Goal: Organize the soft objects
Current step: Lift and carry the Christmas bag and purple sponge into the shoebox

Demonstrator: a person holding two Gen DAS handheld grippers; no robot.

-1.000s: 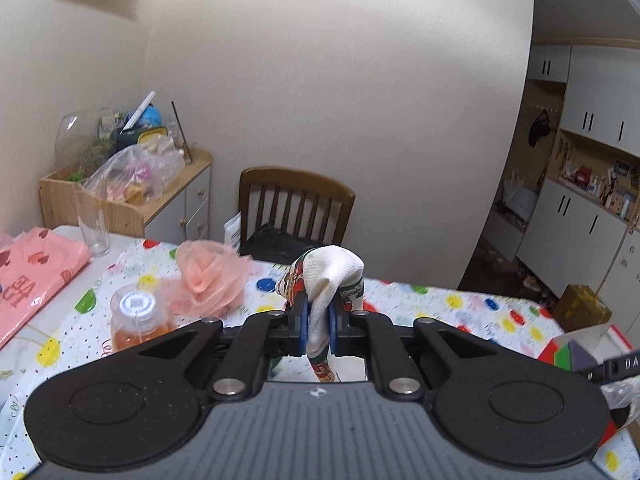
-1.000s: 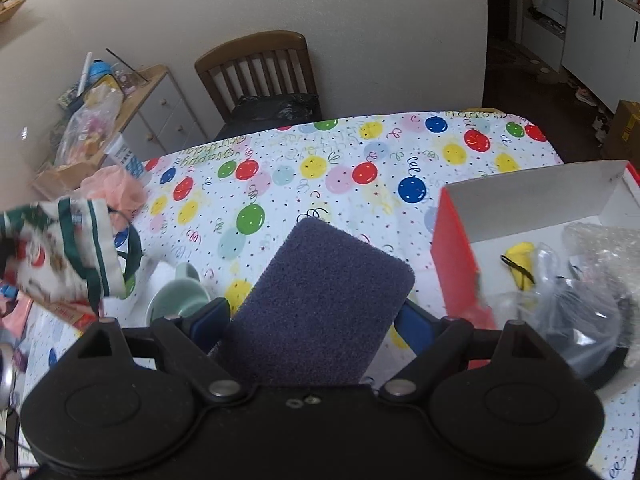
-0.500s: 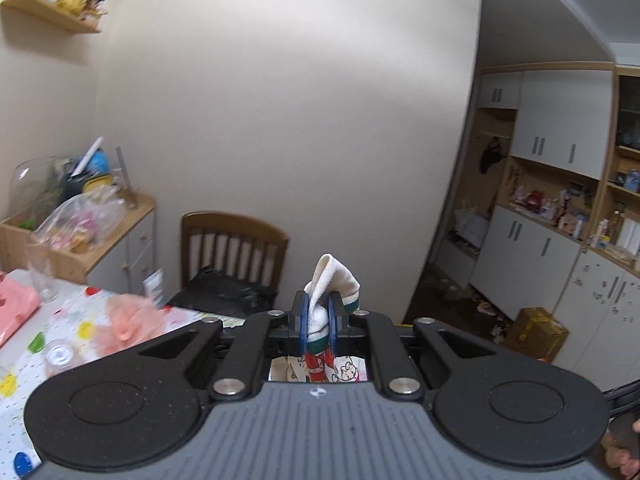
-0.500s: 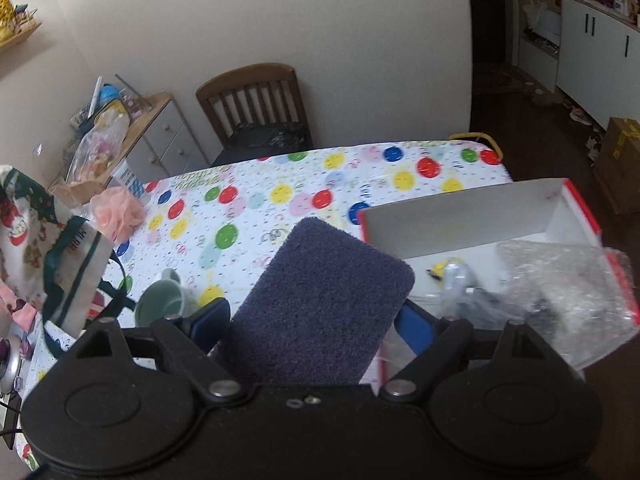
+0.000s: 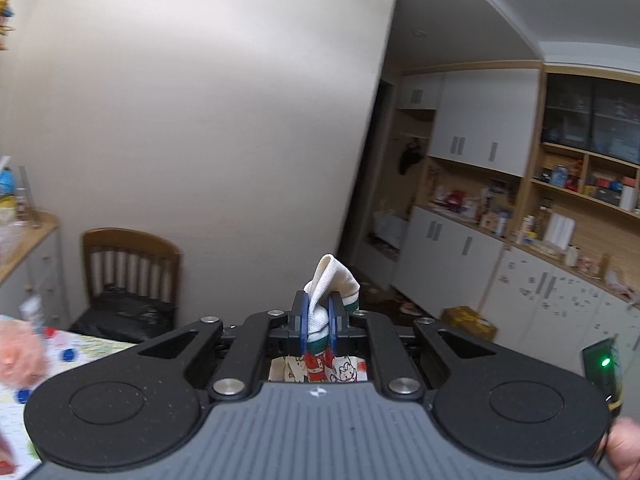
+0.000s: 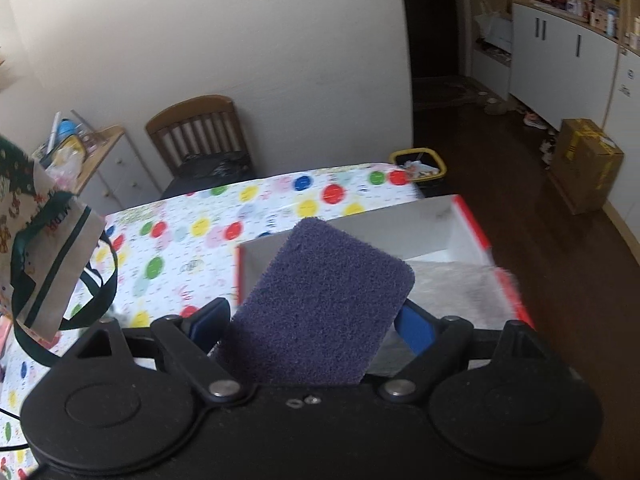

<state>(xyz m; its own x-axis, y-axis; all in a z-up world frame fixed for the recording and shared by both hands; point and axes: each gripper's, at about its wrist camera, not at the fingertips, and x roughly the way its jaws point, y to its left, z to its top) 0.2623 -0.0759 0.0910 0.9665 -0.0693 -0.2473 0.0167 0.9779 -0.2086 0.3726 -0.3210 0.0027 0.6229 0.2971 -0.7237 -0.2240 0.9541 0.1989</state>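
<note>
My left gripper (image 5: 318,318) is shut on a white printed cloth bag (image 5: 330,286), held high above the table. The bag hangs at the left edge of the right wrist view (image 6: 52,248), with dark green straps. My right gripper (image 6: 316,320) is shut on a flat purple sponge (image 6: 320,312), held over the near edge of a red-and-white box (image 6: 468,220). The box stands on the polka-dot tablecloth (image 6: 240,224) and holds clear bubble wrap (image 6: 456,292).
A wooden chair (image 6: 200,132) stands behind the table by the wall. A pink fluffy object (image 5: 18,350) lies at the table's left. A side cabinet with clutter (image 6: 76,148) is at far left. A yellow bin (image 6: 420,164) and a cardboard box (image 6: 586,160) sit on the floor.
My left gripper has risen and turned right with the bag, so the table dropped out of its view. My right gripper has moved right with the sponge, over the box.
</note>
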